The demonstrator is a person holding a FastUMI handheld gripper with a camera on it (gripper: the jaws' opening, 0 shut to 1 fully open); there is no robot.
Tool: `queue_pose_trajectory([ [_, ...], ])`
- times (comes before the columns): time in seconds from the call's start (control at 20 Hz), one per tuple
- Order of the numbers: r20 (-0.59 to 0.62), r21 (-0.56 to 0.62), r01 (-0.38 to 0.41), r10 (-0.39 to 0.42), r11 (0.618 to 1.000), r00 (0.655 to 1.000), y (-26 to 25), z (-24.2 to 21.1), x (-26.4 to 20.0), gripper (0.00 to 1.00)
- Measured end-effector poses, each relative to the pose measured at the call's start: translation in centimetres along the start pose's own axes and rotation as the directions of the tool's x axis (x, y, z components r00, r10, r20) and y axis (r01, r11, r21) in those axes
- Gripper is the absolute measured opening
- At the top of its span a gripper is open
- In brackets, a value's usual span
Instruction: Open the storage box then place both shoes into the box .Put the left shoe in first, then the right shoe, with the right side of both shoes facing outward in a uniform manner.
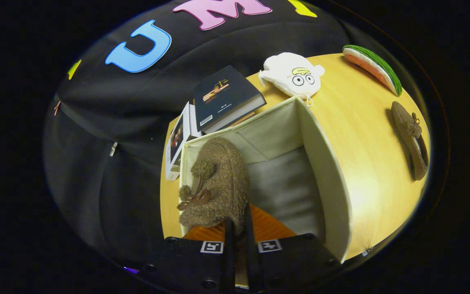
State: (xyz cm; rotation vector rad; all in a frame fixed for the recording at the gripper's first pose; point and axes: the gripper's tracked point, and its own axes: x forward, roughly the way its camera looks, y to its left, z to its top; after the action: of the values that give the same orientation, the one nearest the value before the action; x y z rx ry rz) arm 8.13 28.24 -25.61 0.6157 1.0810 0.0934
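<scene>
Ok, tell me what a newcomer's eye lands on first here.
First the fuzzy brown shoe, pinched at its rim between the closed fingers of the tongs and hanging inside the open storage box. Next the second brown shoe, lying on the wooden table beyond the box's wall. Behind the box sit a white plush toy and a dark book.

Warm glare on tabletop [365,163] — edges bend, darken.
</scene>
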Motion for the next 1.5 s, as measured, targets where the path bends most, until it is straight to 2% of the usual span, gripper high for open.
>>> queue_pose_trajectory([
  [0.1,-0.005,-0.006,-0.074,0.074,0.997,0.997,1.7,0.6,-0.1,0.57],
  [0.15,0.001,-0.018,-0.089,0.089,0.996,0.996,2.3,0.0,1.3,0.78],
  [0.2,-0.001,-0.03,-0.092,0.092,0.995,0.996,2.3,0.2,0.1,0.98],
  [0.4,0.067,-0.124,-0.099,0.108,0.987,0.992,1.9,1.6,-2.3,0.98],
  [0.75,0.284,-0.278,-0.03,0.112,0.96,0.952,-2.2,7.0,-10.3,0.98],
  [0.9,0.337,-0.335,0.025,0.095,0.942,0.937,-5.1,8.8,-13.5,0.98],
  [1.15,0.449,-0.432,0.17,0.048,0.886,0.892,-10.8,12.5,-16.6,0.98],
  [1.5,0.485,-0.455,0.284,-0.033,0.844,0.874,-20.6,15.2,-20.4,0.98],
])
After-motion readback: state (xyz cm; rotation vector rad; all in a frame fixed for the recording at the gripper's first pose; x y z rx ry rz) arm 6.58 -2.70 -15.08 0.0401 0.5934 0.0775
